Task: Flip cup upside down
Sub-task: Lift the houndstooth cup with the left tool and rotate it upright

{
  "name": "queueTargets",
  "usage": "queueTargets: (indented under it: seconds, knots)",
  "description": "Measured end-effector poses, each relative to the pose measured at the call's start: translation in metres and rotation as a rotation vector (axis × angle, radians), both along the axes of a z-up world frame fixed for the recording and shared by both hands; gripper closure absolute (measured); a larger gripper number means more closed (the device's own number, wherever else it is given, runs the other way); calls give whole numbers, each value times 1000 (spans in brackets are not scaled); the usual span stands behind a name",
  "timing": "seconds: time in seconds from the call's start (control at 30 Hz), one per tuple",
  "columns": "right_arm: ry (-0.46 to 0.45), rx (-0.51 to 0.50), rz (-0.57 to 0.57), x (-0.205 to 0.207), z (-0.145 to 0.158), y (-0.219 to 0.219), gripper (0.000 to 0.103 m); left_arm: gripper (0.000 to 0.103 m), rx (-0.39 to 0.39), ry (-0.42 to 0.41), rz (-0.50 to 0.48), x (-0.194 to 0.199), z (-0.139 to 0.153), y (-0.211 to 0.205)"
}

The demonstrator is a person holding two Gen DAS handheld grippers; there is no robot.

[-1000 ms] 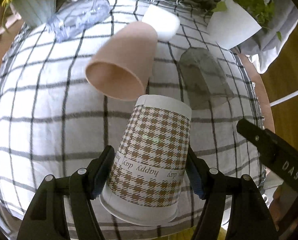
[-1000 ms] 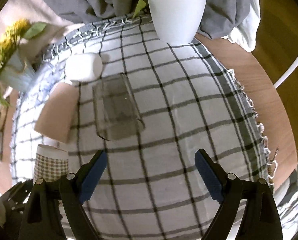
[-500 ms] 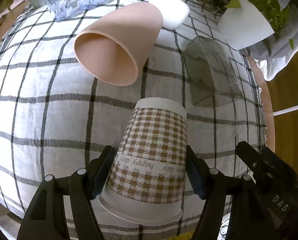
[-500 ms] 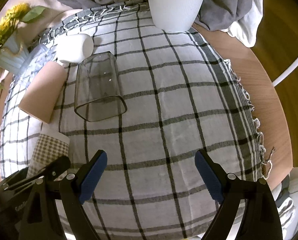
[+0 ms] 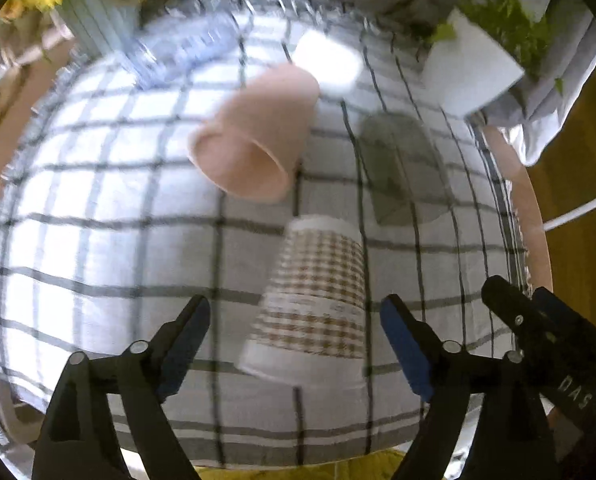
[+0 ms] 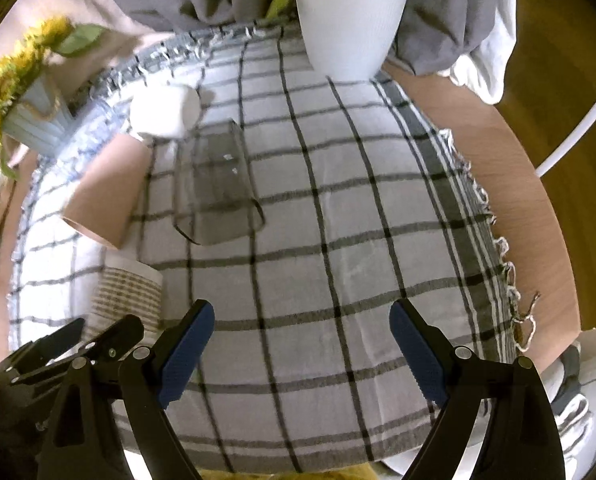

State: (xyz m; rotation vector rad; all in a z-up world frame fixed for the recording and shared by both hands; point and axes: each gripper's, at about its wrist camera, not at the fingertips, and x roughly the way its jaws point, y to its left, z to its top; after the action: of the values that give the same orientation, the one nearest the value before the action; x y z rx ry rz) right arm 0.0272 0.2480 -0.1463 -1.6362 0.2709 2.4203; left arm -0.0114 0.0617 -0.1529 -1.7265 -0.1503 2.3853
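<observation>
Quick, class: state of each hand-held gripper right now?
Left hand-held gripper: open, clear of the upside-down brown houndstooth paper cup between its fingers.
Right hand-held gripper: open, holding nothing.

Both wrist views look forward and down over the checked cloth (image 6: 338,240) on the counter, at close range. Left view sits left of the right. Shared: houndstooth cup (image 5: 318,300), pink cup (image 5: 253,132), glass (image 6: 213,188), white planter (image 6: 350,24).

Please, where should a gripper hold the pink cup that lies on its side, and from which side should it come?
Grip the pink cup across its middle wall, coming from above, one finger on each long side. It lies on the checked cloth with its open mouth towards the left wrist camera. The white cup crowds its closed end, so I would stay nearer the mouth.
</observation>
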Motion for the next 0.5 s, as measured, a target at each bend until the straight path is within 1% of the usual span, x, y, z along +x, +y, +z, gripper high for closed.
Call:
queueTargets:
  seconds: [0.1, 0.17, 0.27, 0.37, 0.47, 0.5]
  knots:
    - [32, -23, 7, -2, 11, -6, 14, 8, -48, 60, 29, 2, 14, -18]
    - [51, -64, 24, -6, 14, -12, 14, 8, -77, 86, 49, 2, 21, -35]
    - [44, -120, 67, -16, 12, -30, 14, 8, -106, 96, 71, -1, 21, -56]
    - [6, -209, 122, -31, 1, -47, 14, 8, -110, 79, 75, -6, 15, -72]
    - [-47, -258, 121, -43, -14, -57, 15, 8, -124, 78, 63, -13, 11, -82]
    - [-78, -275, 108, -49, -19, -58, 15, 8, -131, 79, 60, -15, 9, -84]
